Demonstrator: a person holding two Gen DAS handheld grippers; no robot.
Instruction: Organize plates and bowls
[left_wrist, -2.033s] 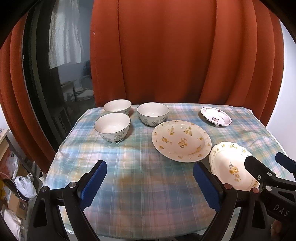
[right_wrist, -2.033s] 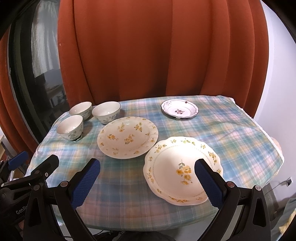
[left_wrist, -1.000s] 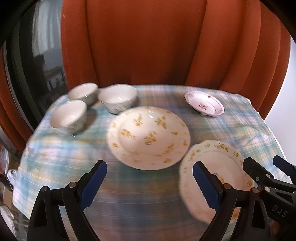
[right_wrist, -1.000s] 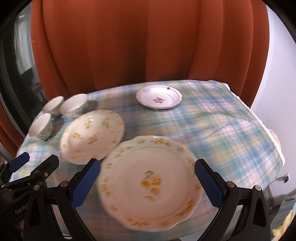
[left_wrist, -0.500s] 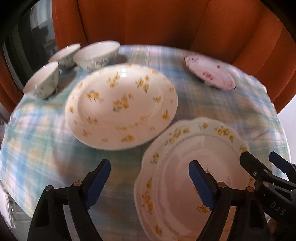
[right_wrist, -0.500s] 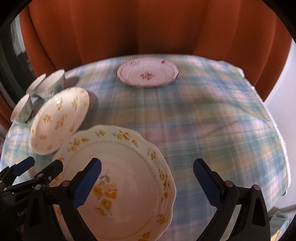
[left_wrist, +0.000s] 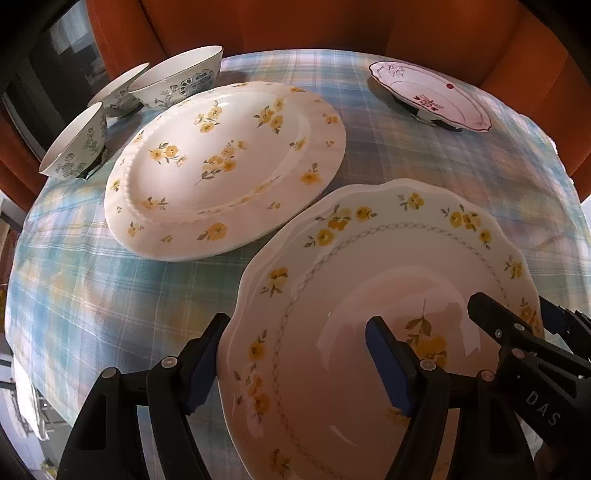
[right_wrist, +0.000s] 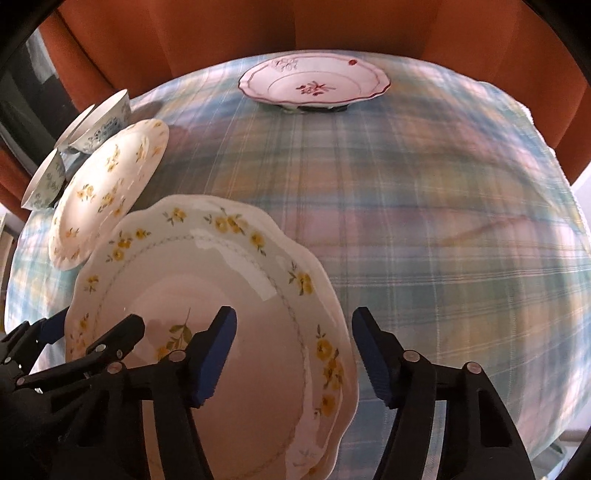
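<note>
A scalloped white plate (left_wrist: 369, 280) with yellow flowers lies on the plaid tablecloth (left_wrist: 92, 295) at the near edge. My left gripper (left_wrist: 295, 365) straddles its left rim, one finger outside and one over the plate's well; its jaws are closing, and the pads do not grip the rim. My right gripper (right_wrist: 293, 358) straddles the right rim of the same scalloped plate (right_wrist: 207, 280); its jaws are closing too, with a gap still at the rim. A round yellow-flowered plate (left_wrist: 225, 166) sits just behind.
Three white-and-blue bowls (left_wrist: 177, 79) cluster at the far left. A small plate with red flowers (right_wrist: 314, 83) stands at the far side. Orange curtains (right_wrist: 258, 29) hang behind the round table. The tablecloth (right_wrist: 443, 221) lies bare to the right.
Both grippers dropped and tilted down onto the scalloped plate, which now fills the near view. Both pairs of jaws narrowed and now straddle opposite rims.
</note>
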